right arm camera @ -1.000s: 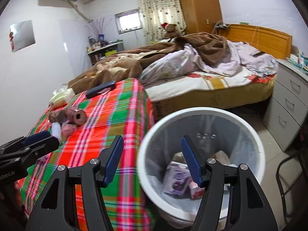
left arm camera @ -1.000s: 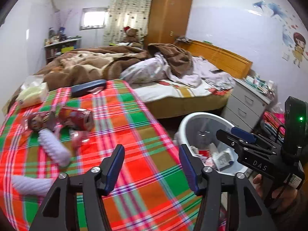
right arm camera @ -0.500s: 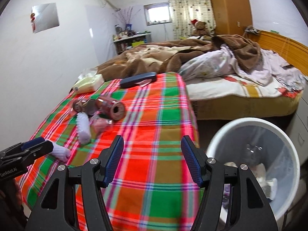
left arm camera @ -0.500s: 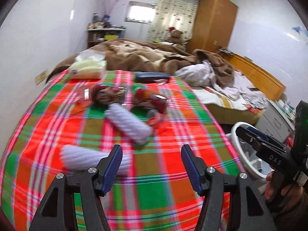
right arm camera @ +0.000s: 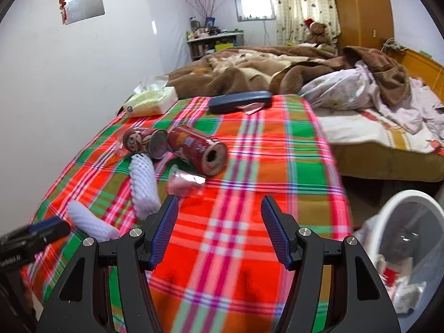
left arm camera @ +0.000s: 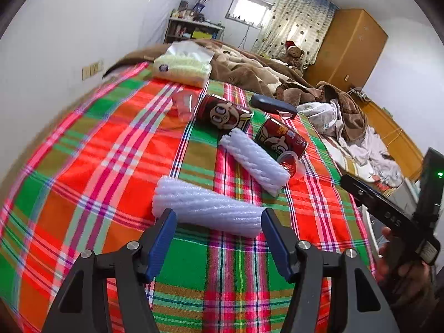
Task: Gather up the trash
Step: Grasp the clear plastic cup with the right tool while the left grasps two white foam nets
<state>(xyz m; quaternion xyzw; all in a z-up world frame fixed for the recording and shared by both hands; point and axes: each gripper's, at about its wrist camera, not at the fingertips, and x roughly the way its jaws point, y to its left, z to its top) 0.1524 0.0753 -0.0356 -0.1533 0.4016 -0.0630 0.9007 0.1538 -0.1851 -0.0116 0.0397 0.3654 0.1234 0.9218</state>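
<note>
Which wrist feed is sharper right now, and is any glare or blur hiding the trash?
Left wrist view: sharp, evenly lit; nearest foam sleeve crisp. Right wrist view: motion blur smears the tablecloth up close; cans remain readable; bin softened. Fisheye bends both edges.

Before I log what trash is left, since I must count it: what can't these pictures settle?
- Trash bin: right wrist view, cut by the frame edge; blurred contents unidentifiable.
- Near foam sleeve: left wrist view, left claw fingers cover its ends.
- Clear cup: motion blur, contents unclear.
- Right claw: open, hiding some cloth.

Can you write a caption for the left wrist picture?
Open left tongs approach a white foam net sleeve on the plaid tablecloth.
</note>
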